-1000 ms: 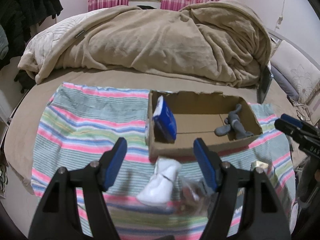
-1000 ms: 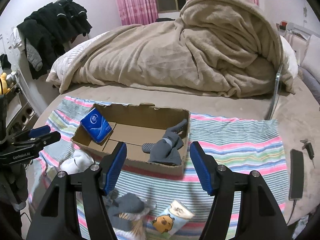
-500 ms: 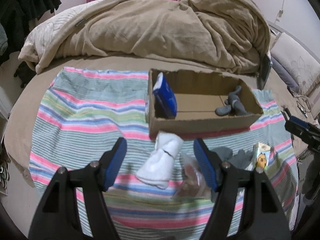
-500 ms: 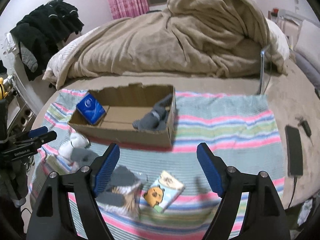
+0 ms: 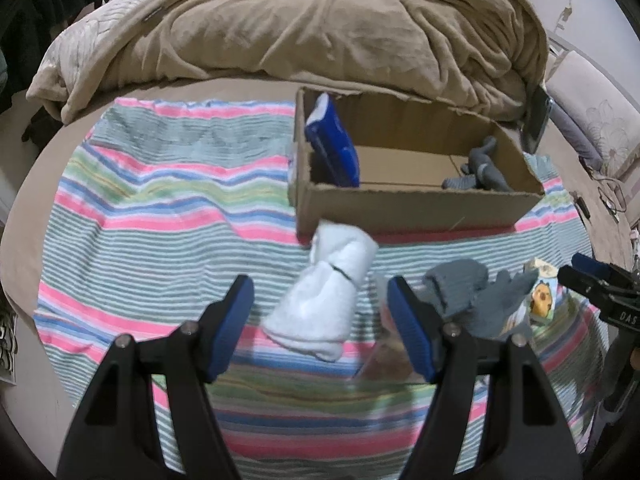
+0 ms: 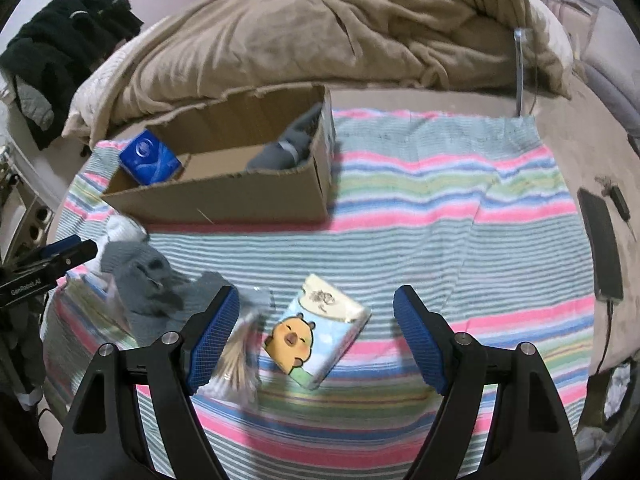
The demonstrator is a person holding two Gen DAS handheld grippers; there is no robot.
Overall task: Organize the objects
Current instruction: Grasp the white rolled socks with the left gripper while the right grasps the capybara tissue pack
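An open cardboard box (image 5: pixel 416 208) (image 6: pixel 240 196) lies on a striped cloth. Inside it are a blue packet (image 5: pixel 334 146) (image 6: pixel 150 158) and a grey sock bundle (image 5: pixel 482 168) (image 6: pixel 286 150). My left gripper (image 5: pixel 320 328) is open and empty, with a rolled white sock (image 5: pixel 326 306) between its fingers. My right gripper (image 6: pixel 316 338) is open and empty, astride a tissue pack with a cartoon animal (image 6: pixel 316 336). Grey gloves (image 5: pixel 476 296) (image 6: pixel 154 292) and a clear bag of wooden sticks (image 6: pixel 240 356) lie left of the pack.
The striped cloth (image 5: pixel 160 216) covers a brown bed with a heaped tan duvet (image 5: pixel 304 24) behind the box. A black phone (image 6: pixel 602 248) with a cable lies at the right. Dark clothes (image 6: pixel 60 52) hang at the far left.
Both grippers have pulled back and dropped lower. The white sock now sits between the left fingers and the tissue pack between the right fingers. Both stay open.
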